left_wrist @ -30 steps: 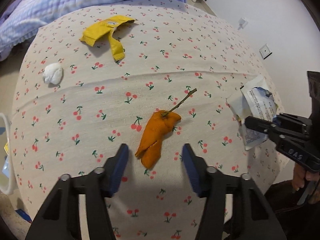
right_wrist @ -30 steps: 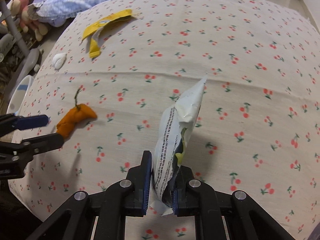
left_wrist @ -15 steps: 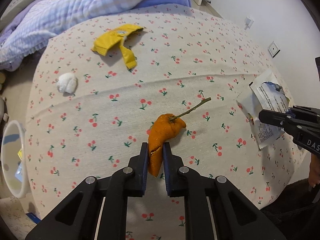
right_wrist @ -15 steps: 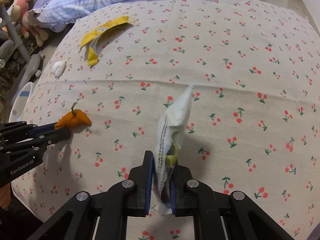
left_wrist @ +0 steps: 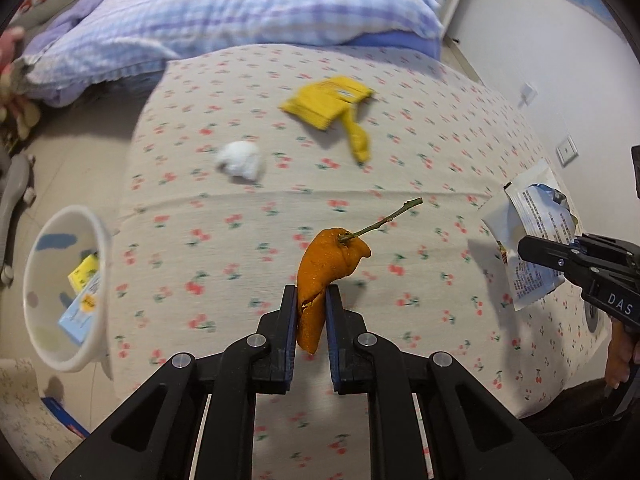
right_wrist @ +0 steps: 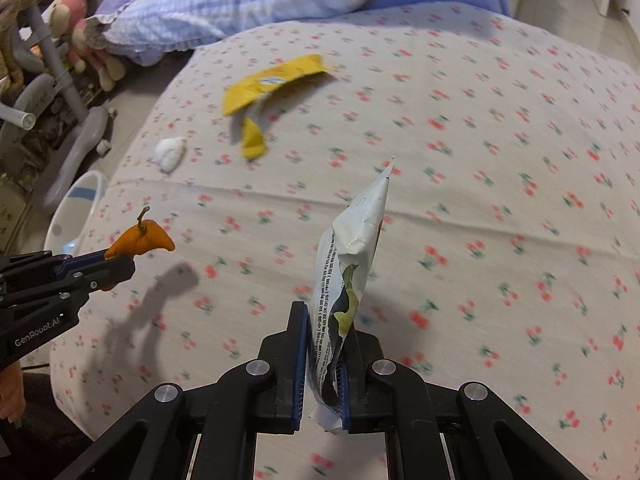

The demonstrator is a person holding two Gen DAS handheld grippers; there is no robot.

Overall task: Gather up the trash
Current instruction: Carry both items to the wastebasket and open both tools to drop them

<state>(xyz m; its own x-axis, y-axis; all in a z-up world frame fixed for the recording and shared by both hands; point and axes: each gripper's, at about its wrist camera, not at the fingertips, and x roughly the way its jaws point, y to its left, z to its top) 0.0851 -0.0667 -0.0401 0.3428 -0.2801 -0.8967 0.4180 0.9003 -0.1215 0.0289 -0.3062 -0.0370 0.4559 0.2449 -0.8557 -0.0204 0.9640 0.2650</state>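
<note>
My left gripper [left_wrist: 311, 306] is shut on an orange peel with a green stem [left_wrist: 326, 264] and holds it above the cherry-print bed [left_wrist: 240, 240]. The peel also shows in the right wrist view [right_wrist: 140, 240], with the left gripper [right_wrist: 116, 262] at the left. My right gripper [right_wrist: 323, 340] is shut on a torn white wrapper [right_wrist: 352, 248], lifted off the bed; it also shows at the right of the left wrist view [left_wrist: 532, 236]. A yellow wrapper [left_wrist: 332, 106] and a white tissue ball [left_wrist: 240, 160] lie on the bed further back.
A white bin [left_wrist: 64, 288] with trash inside stands on the floor left of the bed; it also shows in the right wrist view [right_wrist: 76, 208]. A purple checked duvet [left_wrist: 240, 12] lies at the bed's far end. Stuffed toys and a stroller frame [right_wrist: 52, 60] stand at the left.
My left gripper closed on the orange peel and lifted it off the bed, swinging left toward the bin. My right gripper kept hold of the white wrapper and rose a little.
</note>
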